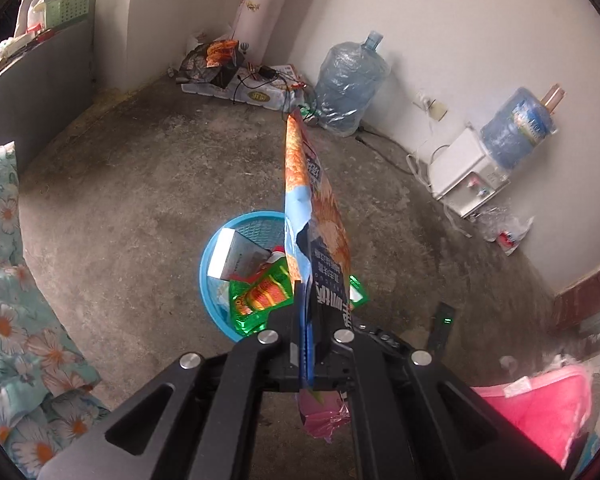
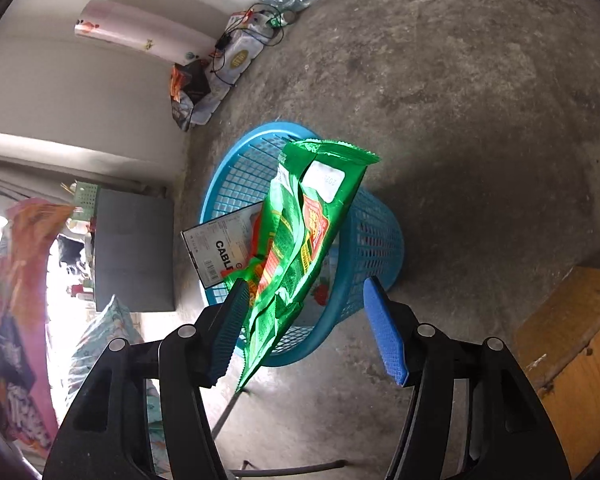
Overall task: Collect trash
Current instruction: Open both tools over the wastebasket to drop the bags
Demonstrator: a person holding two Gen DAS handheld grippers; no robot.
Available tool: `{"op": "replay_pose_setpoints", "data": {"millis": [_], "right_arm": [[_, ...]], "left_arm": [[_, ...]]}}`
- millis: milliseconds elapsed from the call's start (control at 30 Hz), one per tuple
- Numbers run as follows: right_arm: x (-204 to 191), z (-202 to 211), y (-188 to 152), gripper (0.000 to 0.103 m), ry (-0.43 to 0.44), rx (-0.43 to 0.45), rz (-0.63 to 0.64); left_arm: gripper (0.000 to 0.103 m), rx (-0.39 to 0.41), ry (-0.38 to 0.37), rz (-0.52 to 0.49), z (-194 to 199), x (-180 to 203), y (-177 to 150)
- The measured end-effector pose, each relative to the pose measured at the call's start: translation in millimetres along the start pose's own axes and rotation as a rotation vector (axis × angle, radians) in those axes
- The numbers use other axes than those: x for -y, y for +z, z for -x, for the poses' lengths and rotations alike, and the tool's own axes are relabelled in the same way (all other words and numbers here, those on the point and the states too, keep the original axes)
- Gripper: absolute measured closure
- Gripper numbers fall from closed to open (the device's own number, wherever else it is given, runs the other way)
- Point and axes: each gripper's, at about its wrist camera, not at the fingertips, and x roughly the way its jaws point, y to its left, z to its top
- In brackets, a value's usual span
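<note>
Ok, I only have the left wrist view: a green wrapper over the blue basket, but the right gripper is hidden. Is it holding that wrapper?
Observer: No. The right gripper has its jaws open. The green wrapper stands between them, against one pad and clear of the other.
Operator: Is the wrapper fully inside the basket?
Observer: No. Its far end is over the blue basket's mouth, and its near end reaches out past the rim towards the gripper.
Operator: And the white box?
Observer: The white box sticks out over the basket's rim, and its print reads "CABL".
</note>
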Motion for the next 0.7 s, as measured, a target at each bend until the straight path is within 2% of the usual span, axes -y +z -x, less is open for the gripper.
{"op": "replay_pose_setpoints", "data": {"millis": [67,167,233,300,333,400,467,533,600,700], "right_arm": [[4,7,-1,0.045,0.007,0.019,-0.013],[10,17,-3,0.045,0.007,0.038,-0.014],[14,18,-4,0.045,0.0,0.035,-0.019],[18,16,-4,0.045,-0.005,0.026,-0.034],[20,15,-5,0.045,-0.004,0.021,-0.046],[24,14,-5,0.045,0.008,0.008,-0.069],[25,15,-6,0.045,0.019,0.002,-0.077],[25,17,-6,0.045,0.023,-0.002,-0.075],[25,18,-6,0.045,0.023,-0.001,-0.074],[24,19,-7,0.045,0.025,0.003,-0.081]], "left_arm": [[0.103,0.022,0.1,-0.105,-14,17,5],[0.103,0.053,0.254,-0.349,-36,54,3],[0.102,0.008,0.332,-0.5,-65,76,-8],[0.099,-0.056,0.365,-0.589,-99,89,-20],[0.098,-0.087,0.348,-0.6,-115,89,-25],[0.078,-0.17,0.306,-0.567,-139,86,-31],[0.065,-0.22,0.267,-0.471,-148,76,-30],[0.059,-0.213,0.208,-0.374,-140,67,-26],[0.052,-0.191,0.184,-0.32,-126,57,-20],[0.051,-0.137,0.166,-0.266,-98,49,-8]]}}
